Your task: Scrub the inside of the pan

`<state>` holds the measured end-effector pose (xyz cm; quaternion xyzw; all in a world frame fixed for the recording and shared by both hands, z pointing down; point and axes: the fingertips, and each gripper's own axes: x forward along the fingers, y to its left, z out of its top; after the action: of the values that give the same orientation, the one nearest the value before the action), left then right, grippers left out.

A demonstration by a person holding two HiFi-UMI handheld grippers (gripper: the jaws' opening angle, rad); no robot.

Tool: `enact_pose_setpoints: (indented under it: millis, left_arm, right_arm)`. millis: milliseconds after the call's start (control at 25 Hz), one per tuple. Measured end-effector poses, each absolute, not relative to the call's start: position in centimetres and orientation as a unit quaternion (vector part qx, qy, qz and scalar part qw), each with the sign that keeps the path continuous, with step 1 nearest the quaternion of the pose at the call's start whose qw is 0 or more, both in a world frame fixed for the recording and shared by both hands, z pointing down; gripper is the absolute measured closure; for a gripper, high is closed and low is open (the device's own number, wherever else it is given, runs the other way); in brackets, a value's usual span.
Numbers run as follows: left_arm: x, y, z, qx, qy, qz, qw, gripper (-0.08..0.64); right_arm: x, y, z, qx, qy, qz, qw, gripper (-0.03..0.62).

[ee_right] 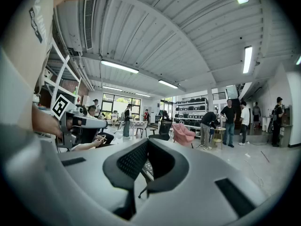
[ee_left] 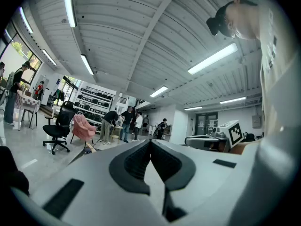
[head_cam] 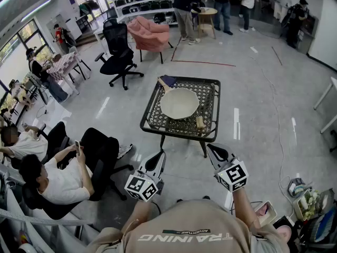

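Only the head view showed the pan (head_cam: 179, 103): cream inside, it lay near the middle of the black mesh surface (head_cam: 154, 121), its wooden handle (head_cam: 165, 85) running to the far left corner beside a dark blue cloth (head_cam: 169, 79). A small tan thing (head_cam: 200, 122) lay just right of the pan near the front edge; what it was could not be told. The two gripper views looked level across the room instead, so they showed the corrugated ceiling with its strip lights (ee_left: 214, 59), which the head view missed, and nothing of the pan's inside.

The surface stood alone on a glossy grey floor (head_cam: 253, 88). Beyond it were a pink armchair (head_cam: 150, 33) and a black office chair (head_cam: 118, 51), with people standing round a small round table (head_cam: 207, 15) at the back. Seated people (head_cam: 58, 181) were at the near left.

The left gripper (head_cam: 158, 158) and the right gripper (head_cam: 213, 149) hung in the air in front of the surface, well apart from the pan. In its own view the left gripper (ee_left: 150, 142) had its jaws together at the tips with nothing between them. The right gripper (ee_right: 148, 142) was likewise fully closed and empty.
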<state>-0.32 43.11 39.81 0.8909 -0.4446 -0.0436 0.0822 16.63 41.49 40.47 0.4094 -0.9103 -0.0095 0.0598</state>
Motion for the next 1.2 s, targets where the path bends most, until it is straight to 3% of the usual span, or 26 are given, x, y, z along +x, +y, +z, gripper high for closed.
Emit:
enact_pose_setpoints:
  millis: [680, 1200]
  left_arm:
    - [0.1, 44.6, 39.5, 0.894, -0.44, -0.049, 0.073, 0.541]
    - [-1.8, 46.5, 42.9, 0.888, -0.444, -0.031, 0.112, 0.541]
  right_arm:
    - [16.8, 43.5, 40.2, 0.413, -0.91, 0.004, 0.037, 0.575]
    - [17.3, 44.7, 42.1, 0.423, -0.904, 0.049, 0.032, 0.574]
